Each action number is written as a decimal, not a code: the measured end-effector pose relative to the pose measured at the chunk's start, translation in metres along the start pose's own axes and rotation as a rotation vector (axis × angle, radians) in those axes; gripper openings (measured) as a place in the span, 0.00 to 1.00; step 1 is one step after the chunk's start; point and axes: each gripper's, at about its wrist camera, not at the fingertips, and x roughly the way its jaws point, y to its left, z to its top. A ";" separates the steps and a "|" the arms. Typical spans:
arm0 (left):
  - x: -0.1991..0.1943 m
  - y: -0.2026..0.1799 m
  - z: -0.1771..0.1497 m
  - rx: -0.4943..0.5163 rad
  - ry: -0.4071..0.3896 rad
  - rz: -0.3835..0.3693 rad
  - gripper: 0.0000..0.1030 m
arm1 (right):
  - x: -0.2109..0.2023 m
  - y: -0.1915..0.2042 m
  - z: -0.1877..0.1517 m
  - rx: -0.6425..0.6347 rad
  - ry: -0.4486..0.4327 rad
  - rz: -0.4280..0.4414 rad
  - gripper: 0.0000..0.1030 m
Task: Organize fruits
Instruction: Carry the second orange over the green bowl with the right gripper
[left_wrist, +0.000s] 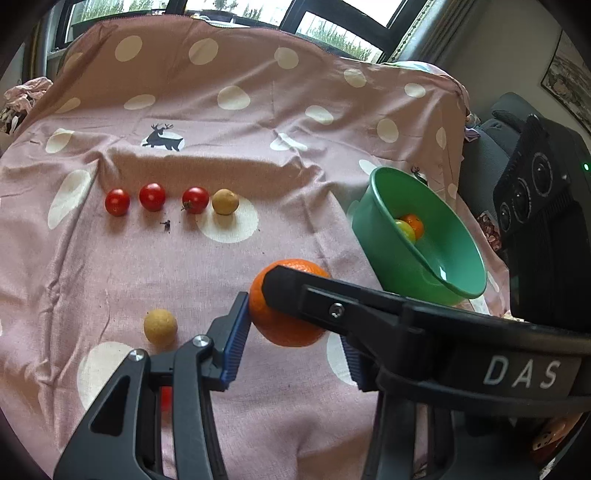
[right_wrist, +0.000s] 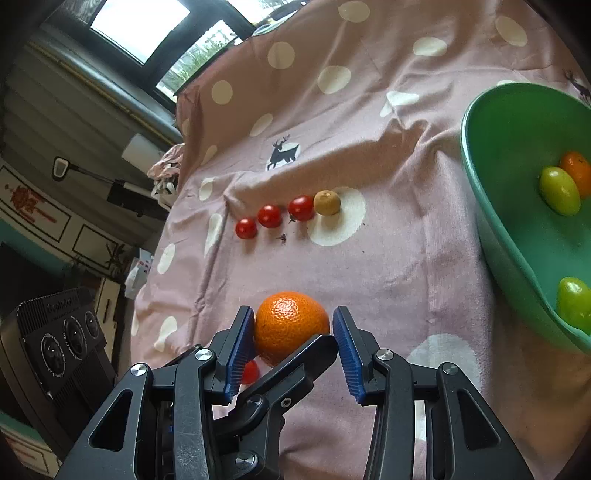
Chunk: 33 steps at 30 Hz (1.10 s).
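An orange (left_wrist: 280, 328) hangs just above the pink dotted cloth (left_wrist: 258, 122). My left gripper (left_wrist: 288, 314) is shut on it, its left blue pad pressed to the peel. My right gripper (right_wrist: 291, 312) is open around the same orange (right_wrist: 288, 321): its left pad touches, its right pad stands a sliver off. One right finger (left_wrist: 314, 299) crosses over the orange, and one left finger (right_wrist: 295, 369) crosses under it. Three cherry tomatoes (left_wrist: 152, 196) and a tan fruit (left_wrist: 225, 201) form a row. A second tan fruit (left_wrist: 160, 326) lies nearer.
A green bowl (left_wrist: 454, 258) at the right holds a small orange fruit (right_wrist: 576, 170) and two green ones (right_wrist: 559, 190). Another cherry tomato (right_wrist: 250, 371) lies under the grippers. A black device with round dials (left_wrist: 532, 192) stands past the cloth's right edge.
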 end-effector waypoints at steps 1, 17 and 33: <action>-0.003 -0.003 0.001 0.008 -0.012 0.002 0.45 | -0.003 0.002 0.000 -0.005 -0.007 0.004 0.45; -0.014 -0.057 0.020 0.119 -0.086 -0.011 0.45 | -0.060 -0.005 0.009 -0.029 -0.153 0.032 0.45; 0.016 -0.121 0.033 0.222 -0.044 -0.073 0.45 | -0.106 -0.059 0.013 0.086 -0.263 0.008 0.45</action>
